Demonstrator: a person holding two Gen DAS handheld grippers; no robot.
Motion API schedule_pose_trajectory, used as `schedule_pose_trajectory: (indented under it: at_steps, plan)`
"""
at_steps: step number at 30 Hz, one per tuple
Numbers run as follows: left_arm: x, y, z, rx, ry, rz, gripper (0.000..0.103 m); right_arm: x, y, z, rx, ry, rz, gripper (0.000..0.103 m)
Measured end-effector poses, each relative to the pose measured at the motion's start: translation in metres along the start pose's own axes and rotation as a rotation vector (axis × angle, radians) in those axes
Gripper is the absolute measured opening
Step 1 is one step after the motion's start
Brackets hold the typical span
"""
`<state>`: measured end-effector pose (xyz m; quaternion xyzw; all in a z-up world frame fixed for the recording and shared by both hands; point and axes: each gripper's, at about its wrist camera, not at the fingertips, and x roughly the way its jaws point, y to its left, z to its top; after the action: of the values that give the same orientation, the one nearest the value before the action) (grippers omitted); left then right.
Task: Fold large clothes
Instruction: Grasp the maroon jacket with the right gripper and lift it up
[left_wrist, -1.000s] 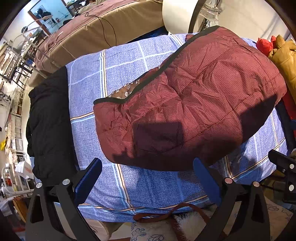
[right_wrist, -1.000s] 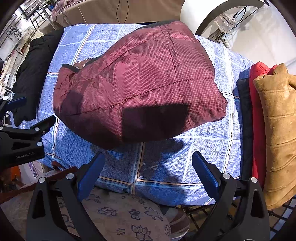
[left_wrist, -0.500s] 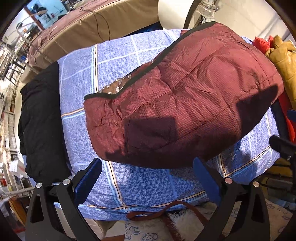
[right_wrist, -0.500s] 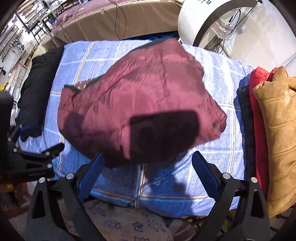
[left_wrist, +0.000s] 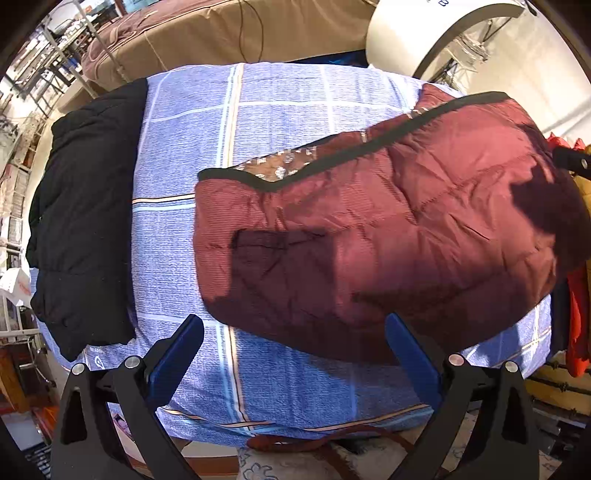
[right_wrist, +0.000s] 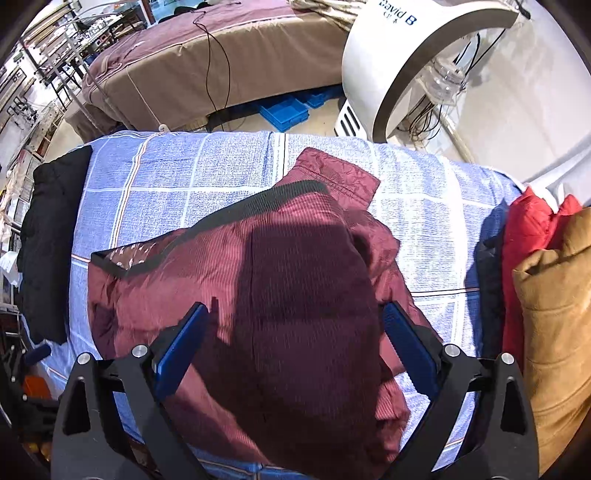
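Black clothing (left_wrist: 85, 221) lies at the left edge of the blue checked tabletop (left_wrist: 277, 122); the folded maroon jacket (left_wrist: 388, 236) (dark-trimmed) lies toward the right, red and tan garments (right_wrist: 546, 295) beyond. Left hand-held gripper (left_wrist: 295, 354) and right hand-held gripper (right_wrist: 295, 339) gape wide, empty.

My jacket (left_wrist: 388, 236) is maroon with a fine check, edged in black trim, and its lining shows brown with pale specks. It lies on a blue cloth (left_wrist: 280, 122) crossed by white, tan and dark lines in a big plaid. A black garment (left_wrist: 85, 206) sits at the left edge; red (right_wrist: 524, 236) and tan (right_wrist: 557, 317) ones are at the right. My grippers' fingers (right_wrist: 181, 347) are blue on black frames. Behind stands a brown bed (right_wrist: 221, 62) and a white machine (right_wrist: 406, 44).
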<state>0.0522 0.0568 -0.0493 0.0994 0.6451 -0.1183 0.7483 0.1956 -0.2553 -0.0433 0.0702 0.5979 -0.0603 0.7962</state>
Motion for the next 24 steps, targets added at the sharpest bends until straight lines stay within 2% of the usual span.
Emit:
schedule_pose_trajectory:
  at_steps: [1,3,5,7,8,11,17,20,24]
  plan:
    - [0.002,0.003,0.001,-0.006,0.003,0.004,0.097,0.009,0.001,0.003,0.001,0.011,0.006,0.094]
    - [0.004,0.009,0.001,-0.019,0.010,0.009,0.097,0.018,0.006,0.002,-0.005,0.020,-0.008,0.083]
    - [0.007,0.015,0.000,-0.031,0.017,0.012,0.097,0.016,0.013,-0.004,-0.037,-0.009,-0.024,0.053]
    - [0.009,0.023,-0.002,-0.045,0.022,0.014,0.097,0.008,0.020,-0.013,-0.080,-0.049,-0.015,0.031]
    - [0.009,0.026,-0.003,-0.051,0.025,0.014,0.097,0.001,0.022,-0.021,-0.093,-0.068,0.005,0.025]
    - [0.013,0.034,-0.003,-0.065,0.032,0.017,0.097,-0.018,0.029,-0.048,-0.141,-0.088,0.016,0.018]
    - [0.006,0.043,0.007,-0.055,-0.010,0.022,0.097,-0.054,0.037,-0.126,-0.237,-0.060,0.063,0.015]
    - [0.000,0.044,0.015,-0.042,-0.036,0.010,0.097,-0.056,0.035,-0.171,-0.258,0.013,0.037,0.014]
    - [-0.006,0.037,0.022,-0.001,-0.056,0.000,0.097,-0.045,0.024,-0.229,-0.212,0.123,0.027,0.013]
